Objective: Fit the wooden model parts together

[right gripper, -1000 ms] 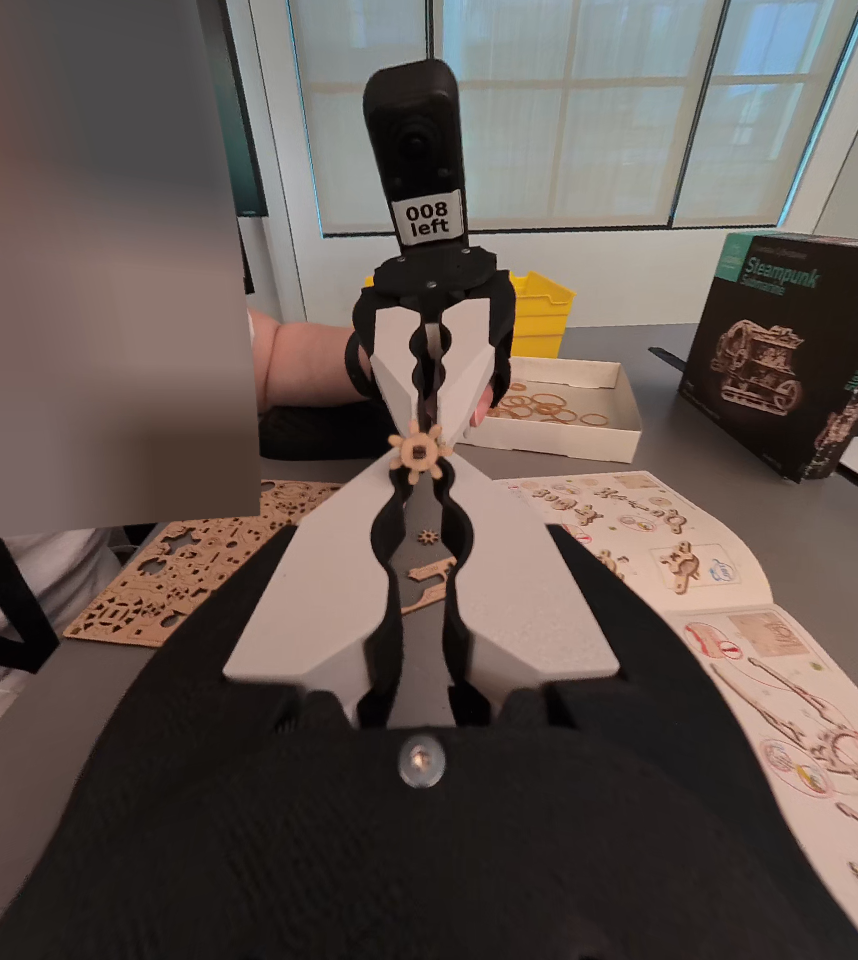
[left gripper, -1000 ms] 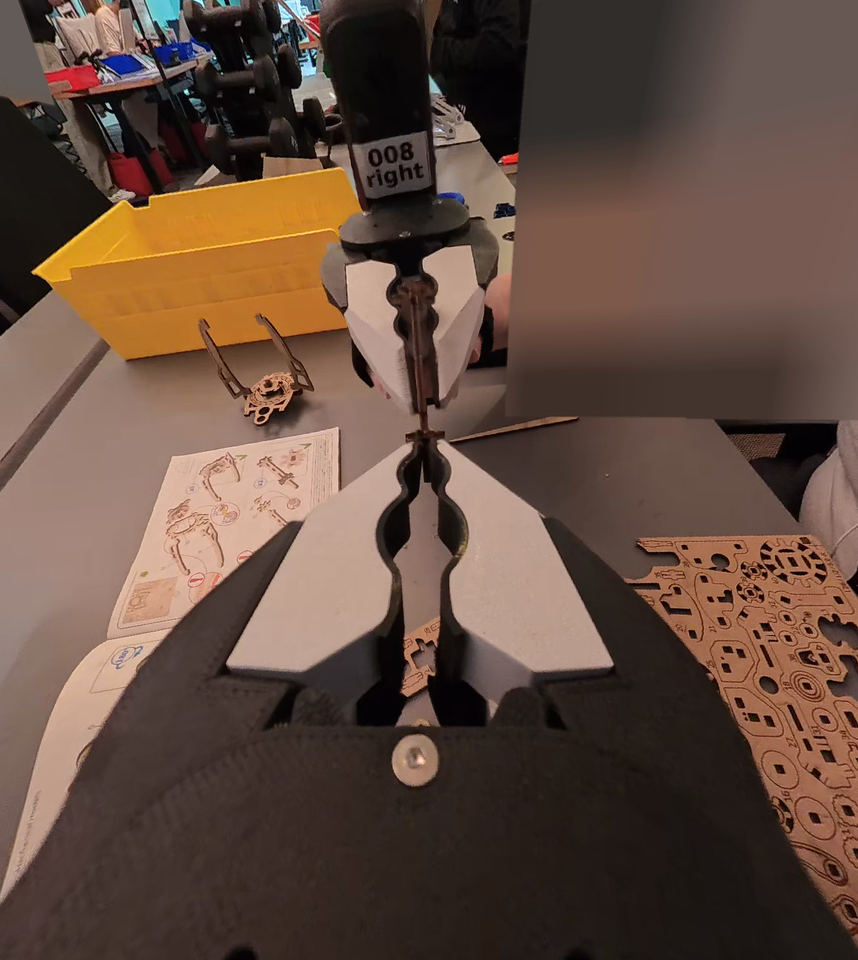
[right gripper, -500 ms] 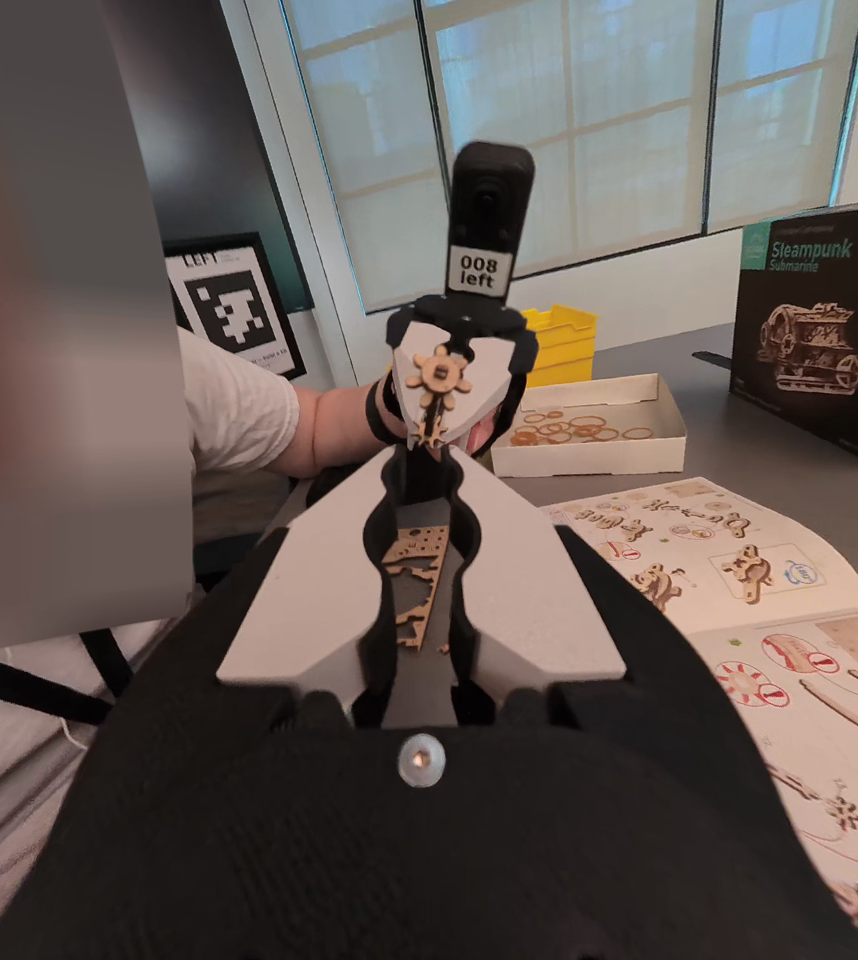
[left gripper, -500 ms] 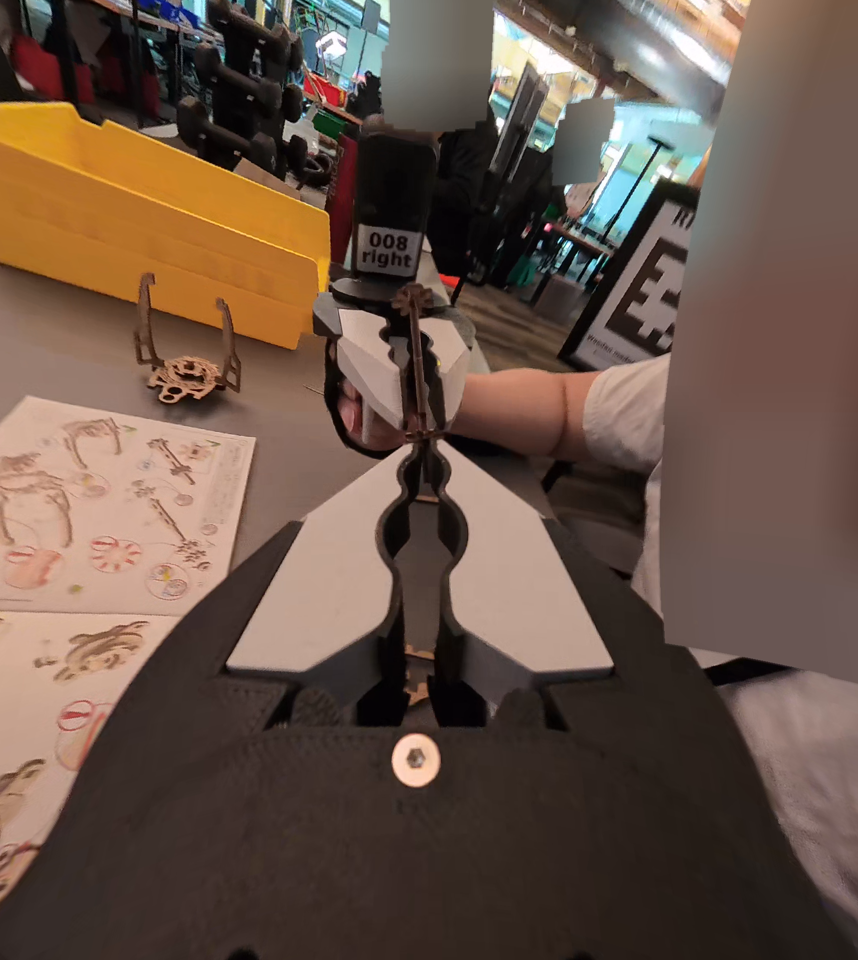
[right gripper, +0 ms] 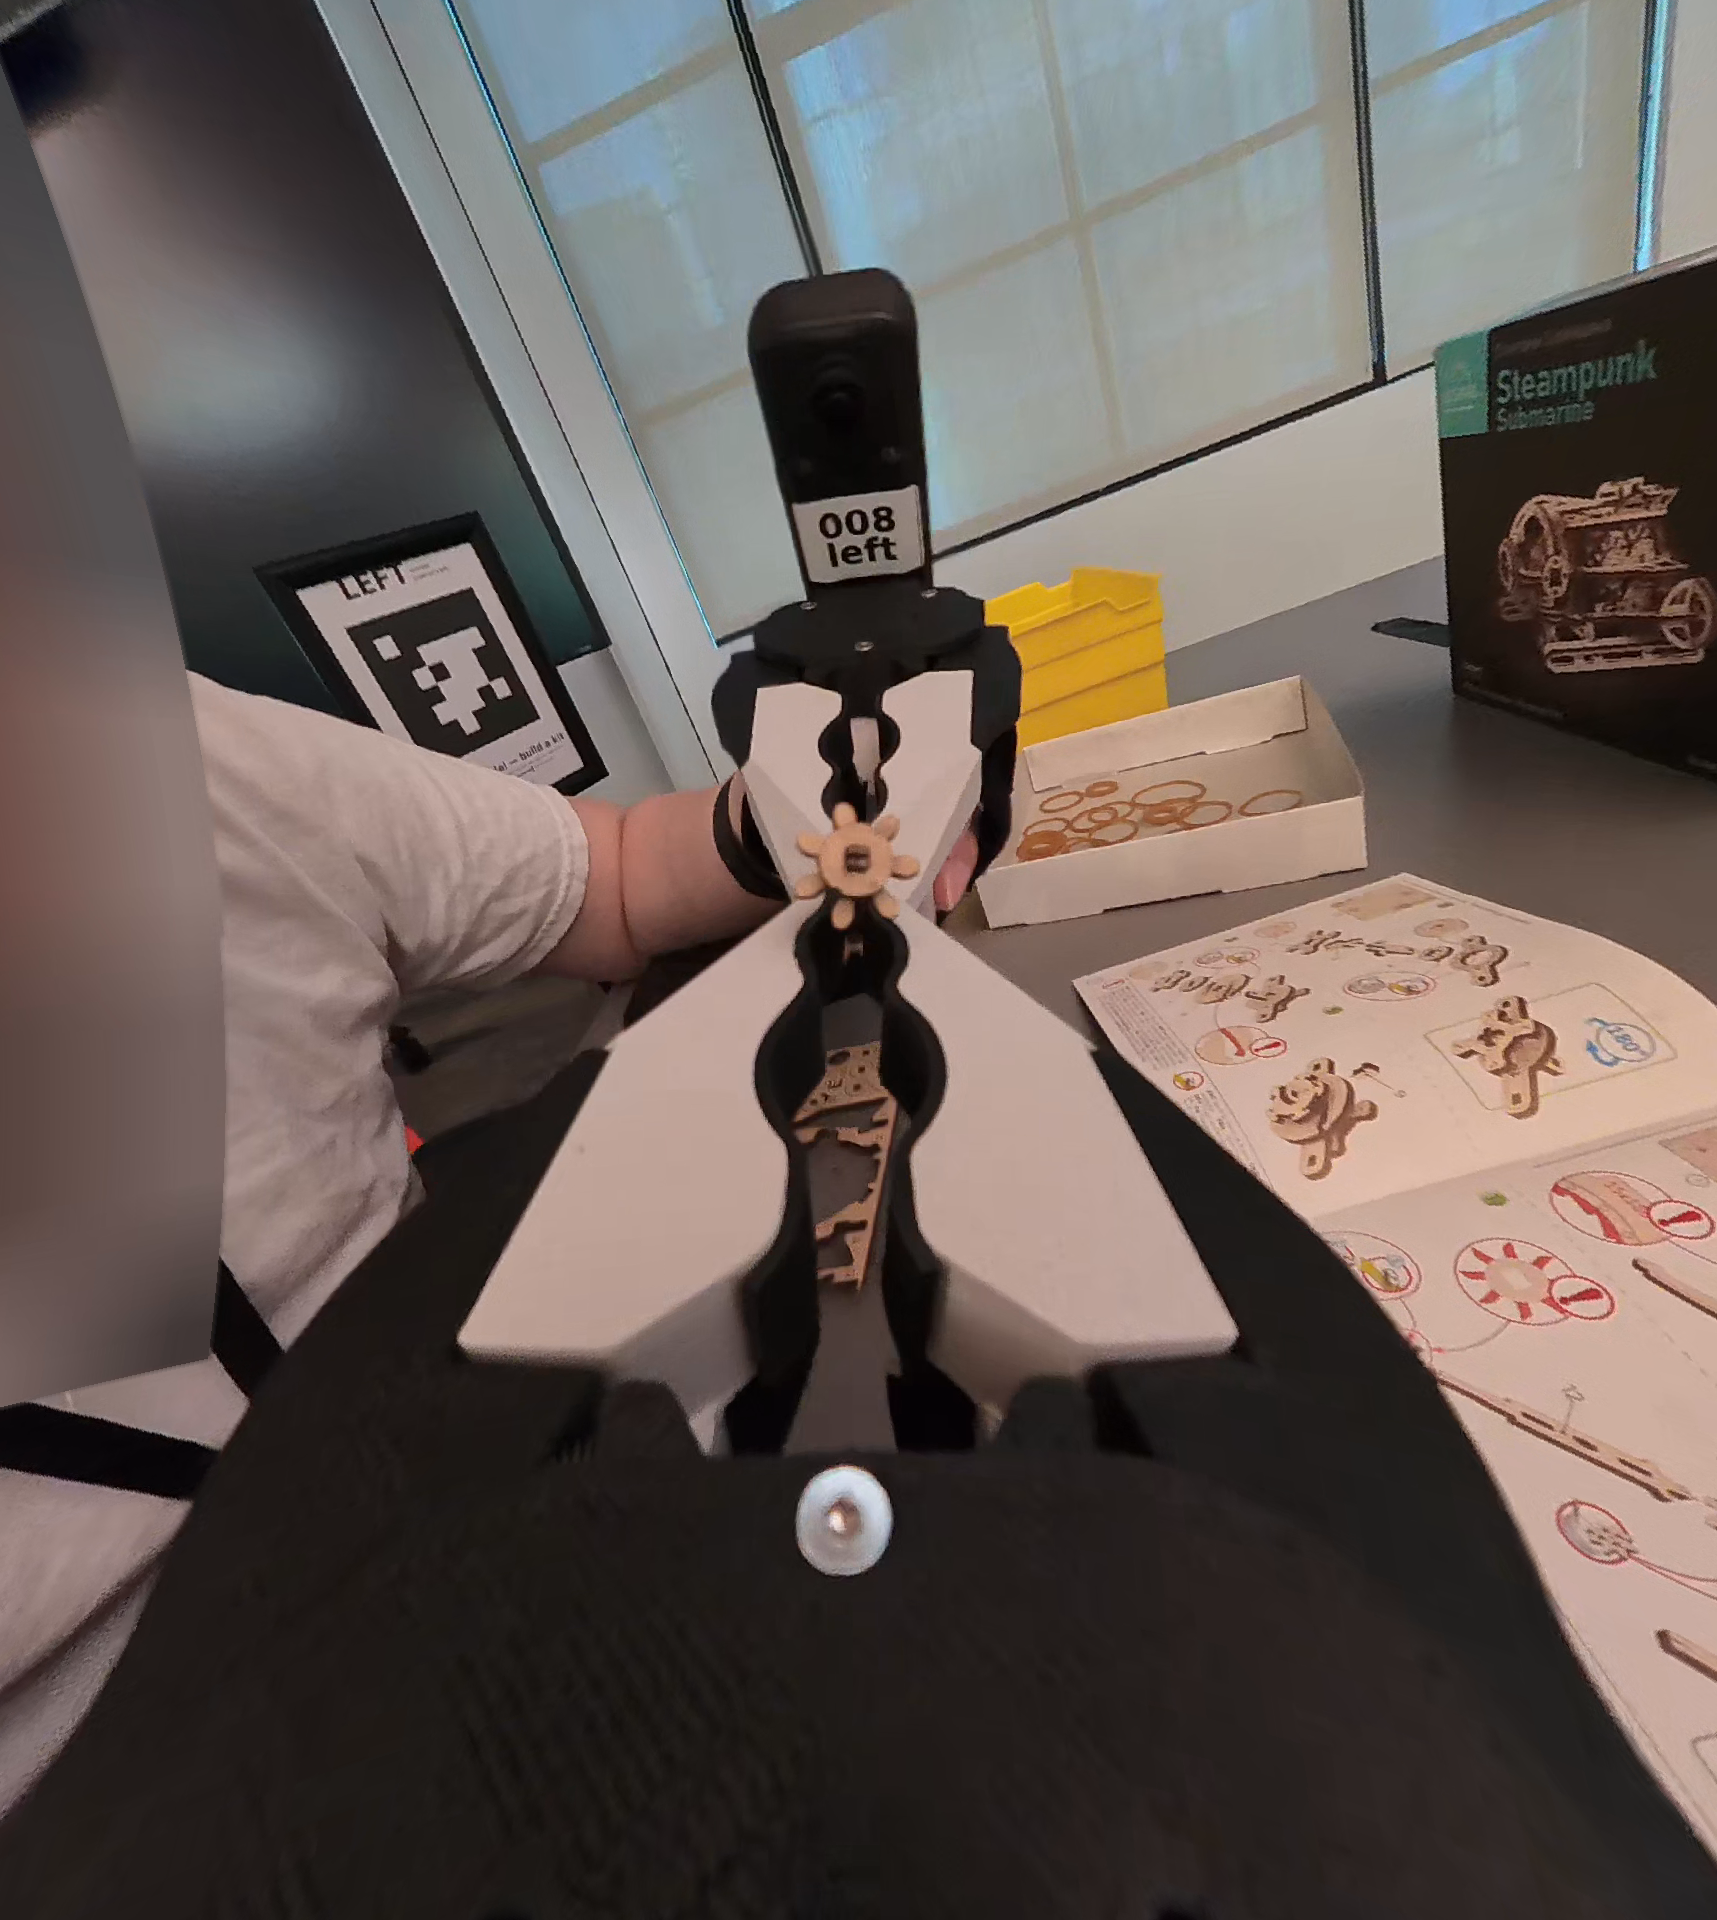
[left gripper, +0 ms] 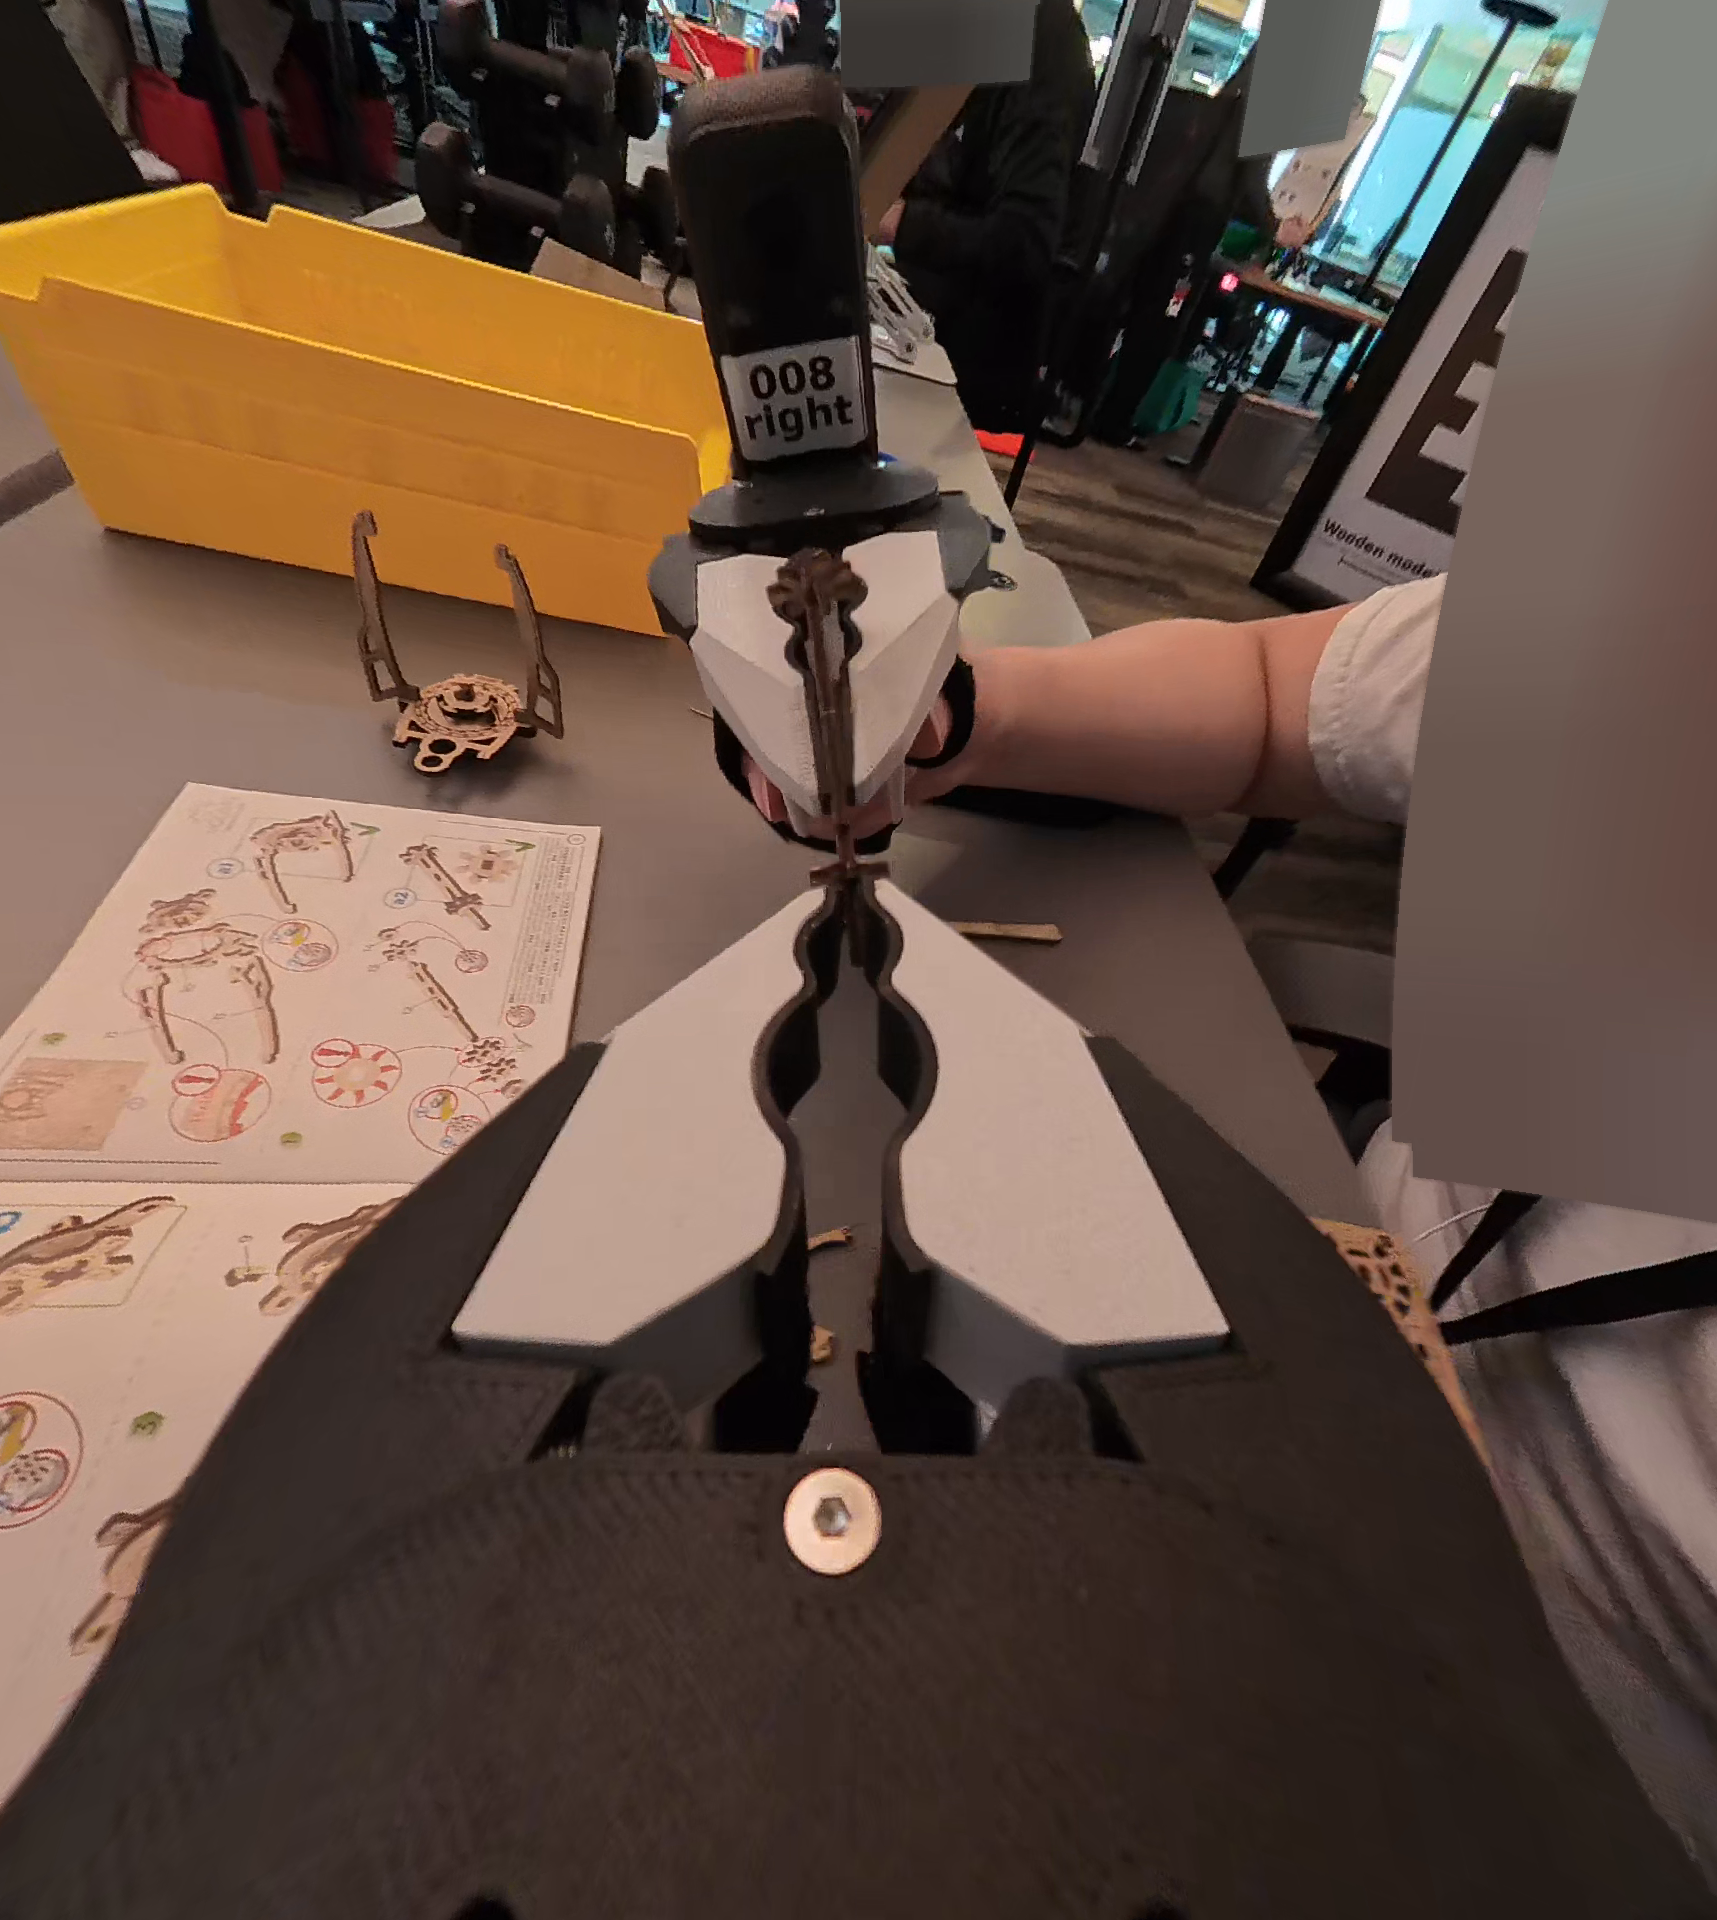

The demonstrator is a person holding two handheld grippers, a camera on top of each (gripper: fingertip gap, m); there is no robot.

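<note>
My left gripper [left gripper: 846, 914] and right gripper [right gripper: 849, 920] meet tip to tip at frame centre above the grey counter [left gripper: 158, 665]. My left jaws are clamped on a small toothed wooden gear [right gripper: 856, 862]; my right jaws pinch a thin wooden shaft [left gripper: 823, 675] edge-on, its tip at the gear's hub

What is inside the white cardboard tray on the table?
The white cardboard tray holds a loose scatter of thin tan rings, lying flat on its floor. Its near wall and the left gripper hide the tray's near left corner, so anything there cannot be seen.
</note>
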